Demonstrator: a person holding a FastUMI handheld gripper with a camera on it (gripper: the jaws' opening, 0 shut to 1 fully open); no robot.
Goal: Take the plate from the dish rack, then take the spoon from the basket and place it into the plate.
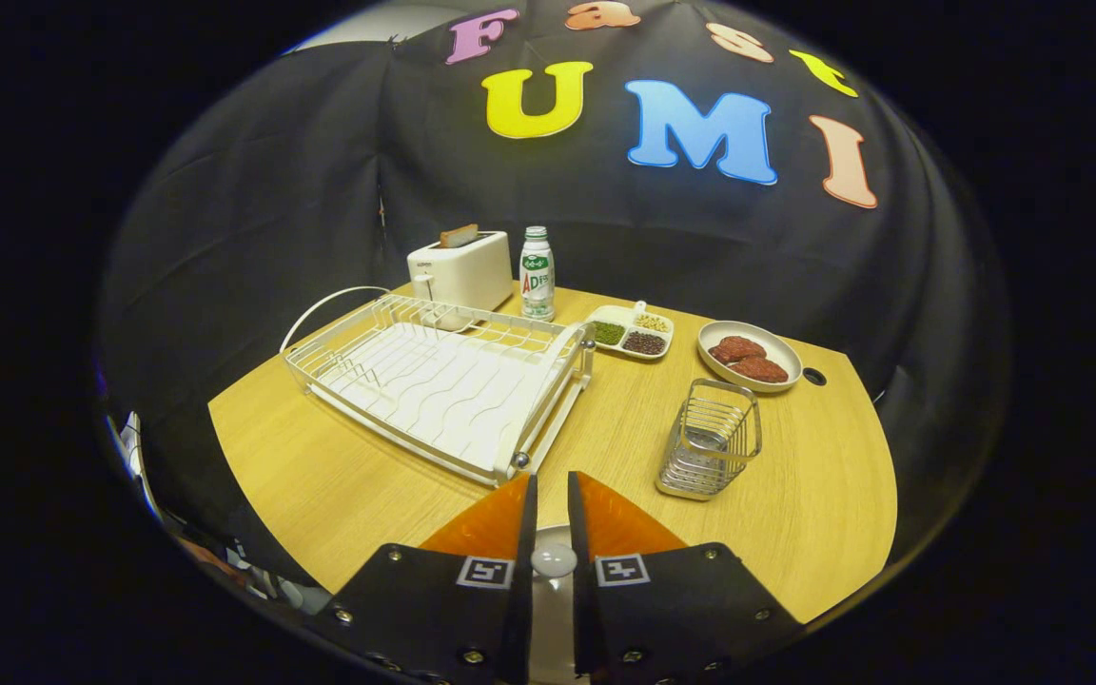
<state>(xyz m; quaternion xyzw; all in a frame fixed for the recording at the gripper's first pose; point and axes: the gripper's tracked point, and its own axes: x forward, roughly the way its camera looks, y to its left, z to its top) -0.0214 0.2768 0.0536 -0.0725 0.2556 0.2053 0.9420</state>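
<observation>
White and thin, what we take for the plate sits edge-on in the narrow slot between the nearly closed fingers, which seem to pinch it from both sides, while the dish rack just ahead stands bare. We should lay it flat on open table near the wire basket, whose spoon we cannot make out, releasing only once it rests. Our hand holds low and level, aimed between rack and basket.
</observation>
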